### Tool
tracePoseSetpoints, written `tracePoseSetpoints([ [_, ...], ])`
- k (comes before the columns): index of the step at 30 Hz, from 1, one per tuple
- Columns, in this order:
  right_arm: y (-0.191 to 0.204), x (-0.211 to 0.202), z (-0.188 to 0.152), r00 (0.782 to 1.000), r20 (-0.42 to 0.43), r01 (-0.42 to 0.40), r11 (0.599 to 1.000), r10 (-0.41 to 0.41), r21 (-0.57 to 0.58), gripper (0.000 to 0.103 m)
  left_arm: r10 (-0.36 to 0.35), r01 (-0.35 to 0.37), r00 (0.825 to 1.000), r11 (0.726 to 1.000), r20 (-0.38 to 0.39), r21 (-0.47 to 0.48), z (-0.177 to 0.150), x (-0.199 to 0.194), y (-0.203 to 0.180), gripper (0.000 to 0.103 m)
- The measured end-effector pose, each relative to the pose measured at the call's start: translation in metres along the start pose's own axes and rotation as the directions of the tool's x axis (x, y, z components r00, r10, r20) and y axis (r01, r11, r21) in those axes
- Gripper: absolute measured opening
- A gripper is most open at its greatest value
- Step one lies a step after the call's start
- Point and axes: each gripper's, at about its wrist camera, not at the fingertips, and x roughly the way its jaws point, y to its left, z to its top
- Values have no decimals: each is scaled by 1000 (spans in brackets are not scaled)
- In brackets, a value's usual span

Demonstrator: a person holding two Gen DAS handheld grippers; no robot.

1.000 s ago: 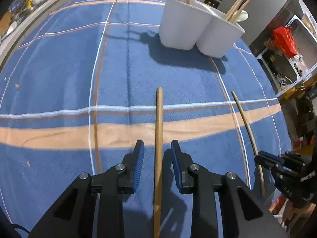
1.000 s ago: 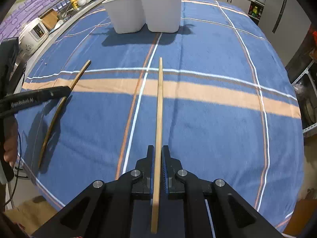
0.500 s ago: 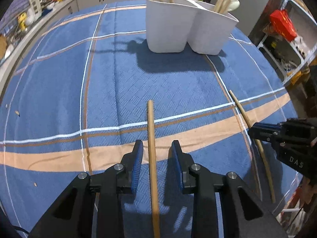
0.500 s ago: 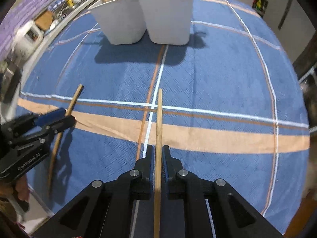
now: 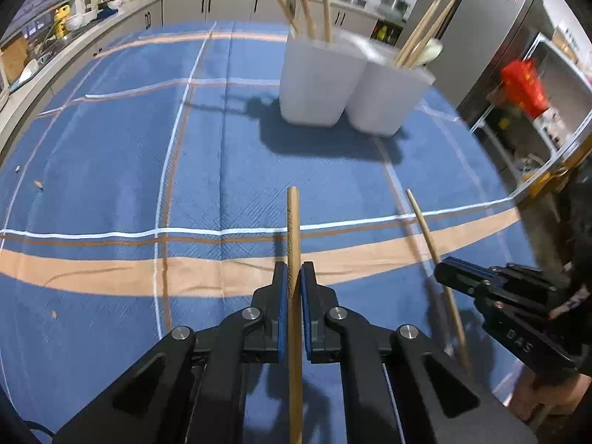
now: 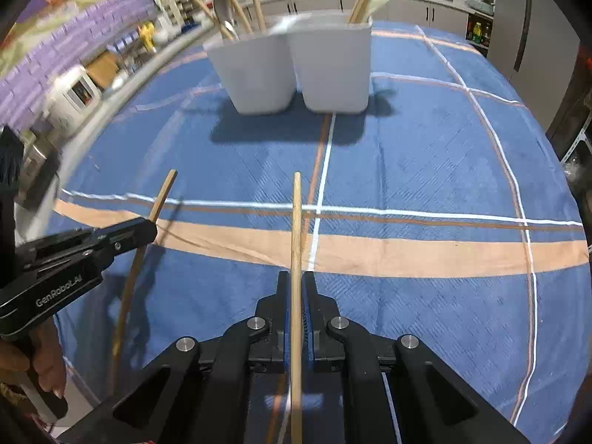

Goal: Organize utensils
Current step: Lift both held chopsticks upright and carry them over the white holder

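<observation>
My left gripper [image 5: 294, 277] is shut on a wooden chopstick [image 5: 293, 229] that points forward above the blue cloth. My right gripper [image 6: 295, 281] is shut on a second wooden chopstick [image 6: 296, 222], also lifted and pointing toward the bins. Two white bins stand side by side at the far end: one [image 5: 314, 81] holds wooden sticks and a metal spoon, the other [image 5: 388, 100] holds chopsticks and a pale spoon. They also show in the right wrist view [image 6: 259, 70] [image 6: 335, 66]. The right gripper [image 5: 499, 296] shows in the left view, the left gripper [image 6: 74, 255] in the right view.
A blue checked tablecloth [image 5: 111, 148] with white and orange stripes covers the table. A kitchen counter [image 5: 74, 26] with dishes runs along the left. A fridge [image 5: 481, 18] and a shelf with a red bag [image 5: 523, 87] stand to the right.
My left gripper has closed on the chopstick that lay between its open fingers and lifted it. Both grippers have risen and tilted so the bins sit more upright ahead.
</observation>
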Motion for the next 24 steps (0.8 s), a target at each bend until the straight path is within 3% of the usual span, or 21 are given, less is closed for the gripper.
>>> tracePoseSetpoints([
  [10, 10, -57, -9, 986, 153, -71, 997, 68, 15, 6, 6, -16, 982, 998, 190, 53, -9, -74, -14, 7],
  [24, 18, -113, -20, 951, 290, -120, 993, 111, 11, 6, 13, -41, 944, 996, 331, 76, -31, -137, -29, 6],
])
